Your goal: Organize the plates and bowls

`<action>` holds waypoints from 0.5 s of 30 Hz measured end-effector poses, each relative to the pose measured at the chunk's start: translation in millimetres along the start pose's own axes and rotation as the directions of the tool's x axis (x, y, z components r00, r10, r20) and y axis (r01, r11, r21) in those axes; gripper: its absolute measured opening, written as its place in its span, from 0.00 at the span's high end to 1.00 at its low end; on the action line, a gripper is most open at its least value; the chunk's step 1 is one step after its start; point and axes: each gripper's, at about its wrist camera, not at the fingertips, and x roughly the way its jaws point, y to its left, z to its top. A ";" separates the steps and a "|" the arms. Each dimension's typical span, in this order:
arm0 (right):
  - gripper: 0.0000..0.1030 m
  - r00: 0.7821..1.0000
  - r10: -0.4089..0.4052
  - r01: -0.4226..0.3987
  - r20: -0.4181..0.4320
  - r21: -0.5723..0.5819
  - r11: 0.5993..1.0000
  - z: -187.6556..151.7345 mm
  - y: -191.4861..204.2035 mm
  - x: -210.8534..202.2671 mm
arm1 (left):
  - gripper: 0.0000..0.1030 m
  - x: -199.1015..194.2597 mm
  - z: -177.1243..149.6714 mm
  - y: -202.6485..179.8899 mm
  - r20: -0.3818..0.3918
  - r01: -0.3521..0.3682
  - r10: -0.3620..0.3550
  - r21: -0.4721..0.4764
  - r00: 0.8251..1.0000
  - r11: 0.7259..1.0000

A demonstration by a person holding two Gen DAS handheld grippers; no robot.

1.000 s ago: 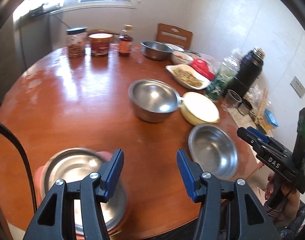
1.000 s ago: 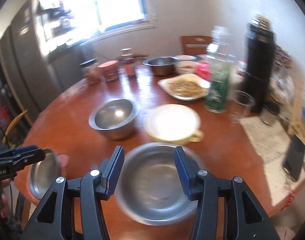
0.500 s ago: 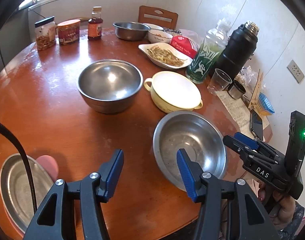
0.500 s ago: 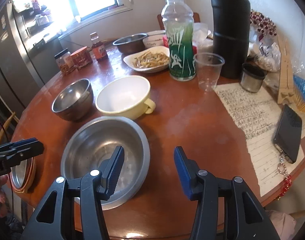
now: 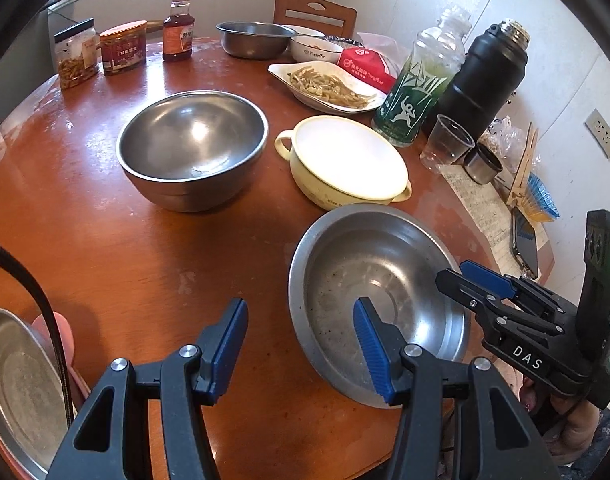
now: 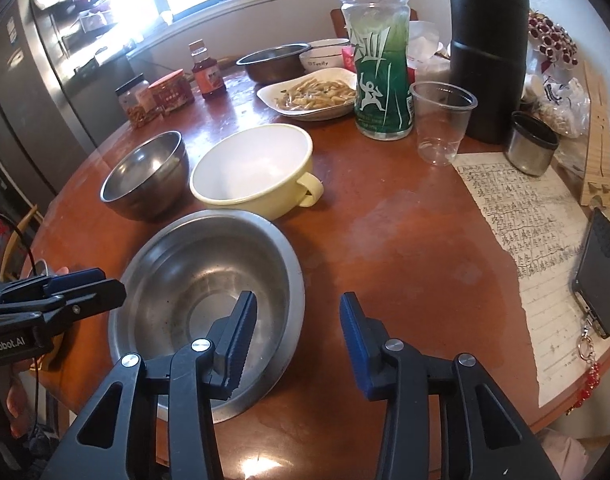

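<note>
- Both sets of jaws stand spread apart and grasp nothing: the left gripper hangs over the near table edge, and the right gripper straddles the right rim of the wide steel bowl, its left finger over the bowl's inside and its right finger over bare wood.
- From the left wrist view, the left gripper's right finger overlaps the near left rim of that same wide steel bowl, while its other finger lies over the round wooden table.
- Just behind the wide bowl sits a cream enamel bowl with handles; their rims look almost touching.
- To the left of the cream one stands a deep steel bowl.
- At the table's near left edge a shallow steel plate rests on something pink.
- Farther back are a white dish of food, a green bottle, a black thermos and a clear plastic cup.
- A sheet of handwritten paper lies on the right, with a phone on it.
</note>
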 end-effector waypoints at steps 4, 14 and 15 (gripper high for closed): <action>0.59 1.000 0.007 -0.007 -0.014 0.008 1.000 -0.5 -0.9 7.1 | 0.47 9.5 -1.3 0.0 -0.019 0.019 -0.019 -0.002 1.000 1.000; 0.79 0.999 0.034 -0.034 -0.016 -0.010 0.999 -1.5 5.8 10.2 | 0.73 25.0 -5.2 -1.1 -0.059 0.034 -0.033 0.008 0.998 0.999; 0.79 0.999 0.032 -0.032 -0.016 -0.013 0.999 -1.6 7.0 10.3 | 0.76 25.9 -5.9 -1.0 -0.062 0.037 -0.037 0.010 0.997 0.999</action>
